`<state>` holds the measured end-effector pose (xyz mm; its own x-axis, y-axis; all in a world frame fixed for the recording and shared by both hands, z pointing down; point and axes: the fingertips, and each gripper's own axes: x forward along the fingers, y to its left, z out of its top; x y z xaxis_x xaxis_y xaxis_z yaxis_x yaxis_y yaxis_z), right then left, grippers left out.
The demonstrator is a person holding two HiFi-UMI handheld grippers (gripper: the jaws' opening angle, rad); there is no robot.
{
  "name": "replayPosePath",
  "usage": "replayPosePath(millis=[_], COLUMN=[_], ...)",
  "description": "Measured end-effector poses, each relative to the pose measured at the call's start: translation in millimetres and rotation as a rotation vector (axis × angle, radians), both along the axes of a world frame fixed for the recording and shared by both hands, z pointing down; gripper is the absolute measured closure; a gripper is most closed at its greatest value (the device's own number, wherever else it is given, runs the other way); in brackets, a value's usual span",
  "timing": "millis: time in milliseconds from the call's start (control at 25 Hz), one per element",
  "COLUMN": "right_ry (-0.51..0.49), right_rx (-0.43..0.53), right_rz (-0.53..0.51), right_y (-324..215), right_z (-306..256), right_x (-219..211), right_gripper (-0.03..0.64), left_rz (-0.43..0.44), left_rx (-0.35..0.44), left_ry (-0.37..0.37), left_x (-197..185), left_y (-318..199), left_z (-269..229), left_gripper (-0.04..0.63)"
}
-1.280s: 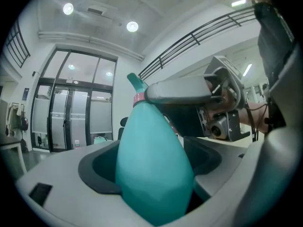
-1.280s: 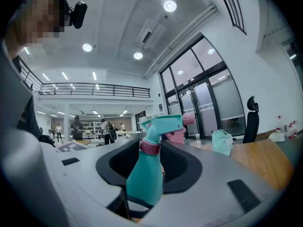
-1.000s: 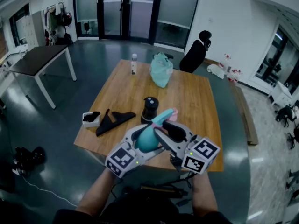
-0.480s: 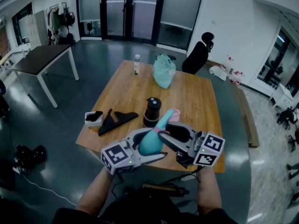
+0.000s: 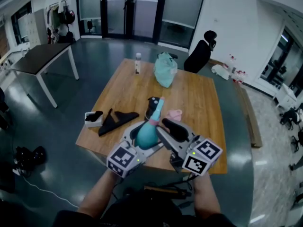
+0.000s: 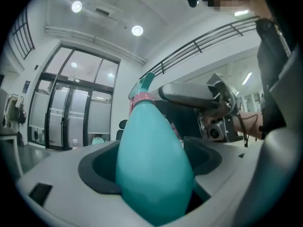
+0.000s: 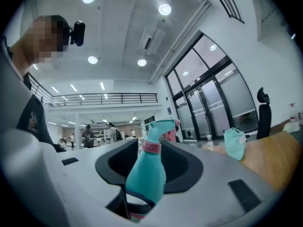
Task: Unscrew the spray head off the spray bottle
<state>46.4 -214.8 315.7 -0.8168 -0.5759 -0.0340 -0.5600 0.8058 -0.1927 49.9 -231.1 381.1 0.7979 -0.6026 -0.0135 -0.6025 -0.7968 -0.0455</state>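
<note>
A teal spray bottle [image 5: 147, 132] with a pink collar [image 5: 152, 121] and a teal spray head [image 5: 157, 105] is held over the near table edge. My left gripper [image 5: 142, 143] is shut on its round body [image 6: 151, 150], neck pointing up and away. My right gripper [image 5: 169, 135] sits just right of the bottle, its dark upper jaw beside the neck. In the right gripper view the bottle [image 7: 146, 174] stands in the gap of that gripper [image 7: 150, 178], spray head [image 7: 161, 126] on top. Those jaws are opening and no pad visibly presses on the bottle.
On the wooden table [image 5: 203, 98] a black flask [image 5: 150, 107] stands partly behind the spray head, with a pink item [image 5: 175, 114] beside it. Further off lie a teal bag [image 5: 164, 70], a small white bottle [image 5: 138, 63], black cloth [image 5: 116, 119] and a white box [image 5: 93, 118].
The bottle has swung from leaning right to pointing up and away. Its spray head has moved left, out from beside the right gripper's jaws. Both grippers shifted slightly.
</note>
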Motion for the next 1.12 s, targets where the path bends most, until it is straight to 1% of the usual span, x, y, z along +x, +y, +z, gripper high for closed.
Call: replayPosePath(millis=[120,280,400,520,600,680,760,880,1120], right_ry=[0.024,0.003,0.002,0.009,0.013,0.016,0.014,0.001,-0.043], right_rx=[-0.030,-0.069,-0.073,-0.063,-0.053,-0.037,-0.018,0.005,0.022], right_rz=[0.079,0.131,0.144,0.135,0.107,0.067,0.013,-0.079,-0.247], right_y=[-8.1,-16.8,-19.1,-18.7,-16.5,-12.3,-6.9,1.0,17.8], right_z=[5.2,10.7,12.1,11.6,10.1,7.4,4.0,1.5,2.0], right_x=[-4.2,-3.8,-4.2,-4.5,-5.8,-6.4,-6.2,-5.1,-2.7], right_gripper=[0.468,0.468,0.468,0.476,0.476,0.476,0.476,0.476,0.476], left_rz=[-0.037,-0.088,-0.083,-0.058,-0.026,0.031,0.100,0.180,0.358], left_rx=[0.020,0.016,0.017,0.016,0.010,-0.003,-0.019,-0.034,-0.088], left_ry=[-0.053,-0.091,-0.109,-0.108,-0.099,-0.082,-0.060,-0.053,-0.015], left_x=[4.0,4.6,5.6,6.9,7.1,8.8,11.1,13.5,18.5], left_y=[-3.3,-9.6,-8.8,-5.7,-3.0,2.6,9.7,19.4,43.2], left_z=[7.8,13.1,15.0,14.2,12.5,9.6,5.6,2.8,3.6], left_gripper=[0.178,0.178,0.178,0.178,0.178,0.178,0.178,0.178,0.178])
